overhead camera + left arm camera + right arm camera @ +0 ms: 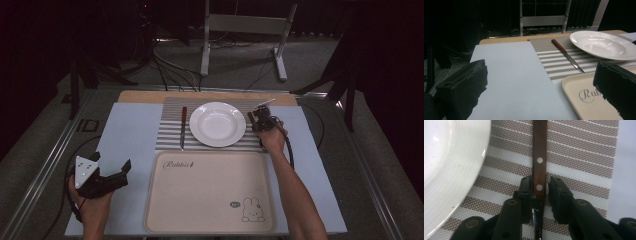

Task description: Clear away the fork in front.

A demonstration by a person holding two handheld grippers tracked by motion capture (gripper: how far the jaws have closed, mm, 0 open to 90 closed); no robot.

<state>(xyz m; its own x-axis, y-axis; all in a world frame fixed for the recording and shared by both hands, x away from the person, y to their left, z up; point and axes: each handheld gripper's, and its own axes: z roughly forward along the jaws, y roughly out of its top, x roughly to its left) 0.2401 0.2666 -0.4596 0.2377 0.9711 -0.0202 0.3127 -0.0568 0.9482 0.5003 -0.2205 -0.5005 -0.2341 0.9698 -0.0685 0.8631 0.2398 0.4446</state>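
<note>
A white plate (217, 124) sits on a striped placemat (170, 135). A knife (183, 127) with a brown handle lies on the mat left of the plate, blade toward me. On the right side of the plate lies a wooden-handled utensil (539, 152) with two rivets; its metal end is hidden under my right gripper (540, 185). The right gripper (261, 120) straddles that handle, the left jaw against it and a thin gap at the right jaw. My left gripper (111, 162) hovers open over the blue table cover, left of the tray, with nothing in it.
A beige tray (210, 195) with a rabbit drawing lies at the table's near edge, in front of the placemat. The blue cover (132, 135) is bare to the left of the mat. A white metal stand (245, 30) and cables are on the floor beyond the table.
</note>
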